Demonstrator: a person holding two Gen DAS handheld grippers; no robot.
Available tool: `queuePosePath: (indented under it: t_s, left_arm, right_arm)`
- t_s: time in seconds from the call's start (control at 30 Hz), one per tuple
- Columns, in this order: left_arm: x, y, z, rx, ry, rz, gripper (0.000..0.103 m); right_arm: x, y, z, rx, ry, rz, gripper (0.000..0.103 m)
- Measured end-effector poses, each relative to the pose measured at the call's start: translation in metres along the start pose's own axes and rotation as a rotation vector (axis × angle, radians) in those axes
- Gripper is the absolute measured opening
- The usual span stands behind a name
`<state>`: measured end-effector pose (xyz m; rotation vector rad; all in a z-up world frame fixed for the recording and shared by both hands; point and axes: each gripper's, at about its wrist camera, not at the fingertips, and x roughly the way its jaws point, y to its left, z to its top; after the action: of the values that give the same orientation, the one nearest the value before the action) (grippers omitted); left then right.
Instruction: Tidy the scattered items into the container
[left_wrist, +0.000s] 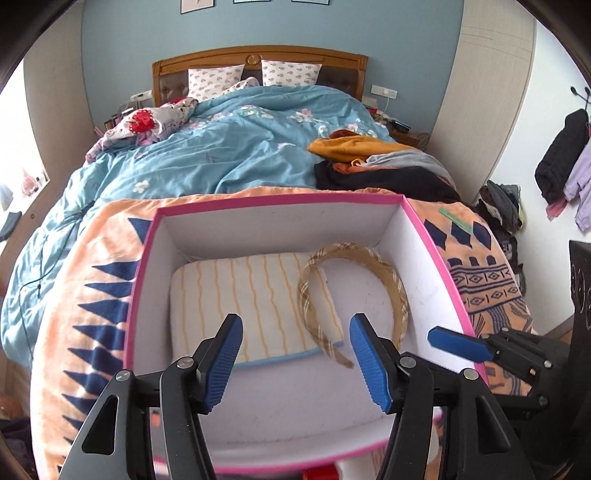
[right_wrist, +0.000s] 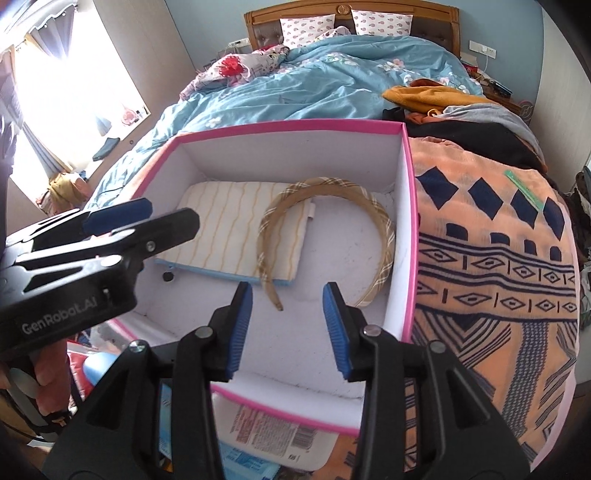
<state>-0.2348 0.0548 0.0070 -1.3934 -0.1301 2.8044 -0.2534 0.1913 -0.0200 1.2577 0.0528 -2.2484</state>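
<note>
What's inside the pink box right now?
Inside the pink box lie a folded striped towel and a plaid headband, one end resting on the towel. Anything beneath the towel is hidden.

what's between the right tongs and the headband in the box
Only bare white box floor. In the right wrist view, the open right tongs sit just short of the headband, whose near tips point toward them; the towel lies farther in.
</note>
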Motion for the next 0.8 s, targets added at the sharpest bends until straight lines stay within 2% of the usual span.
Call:
queuePosePath:
  t_s: [0.13,0.23,0.4,0.5,0.63,0.8]
  left_arm:
    - [-0.012,0.003,-0.016,0.01,0.01,0.025,0.067]
    - [-0.022,0.009,-0.029,0.003,0.017,0.036,0.076]
    - [-0.04,0.024,-0.055,0.017,0.032,0.051,0.076]
    - [-0.049,0.044,-0.073,-0.016,0.052,0.06,0.076]
    - [-0.057,0.067,-0.096,-0.048,0.076,0.086,0.076]
    - [-0.054,0.084,-0.116,-0.085,0.125,0.081,0.076]
  right_arm:
    - [-0.013,0.006,-0.012,0.003,-0.015,0.037,0.046]
    - [-0.021,0.01,-0.023,0.006,-0.017,0.065,0.049]
    - [-0.032,0.018,-0.044,0.015,-0.006,0.095,0.05]
    - [-0.041,0.023,-0.058,0.02,-0.021,0.121,0.059]
    - [-0.047,0.029,-0.076,0.025,0.0,0.155,0.059]
    - [-0.042,0.032,-0.096,0.058,0.057,0.193,0.059]
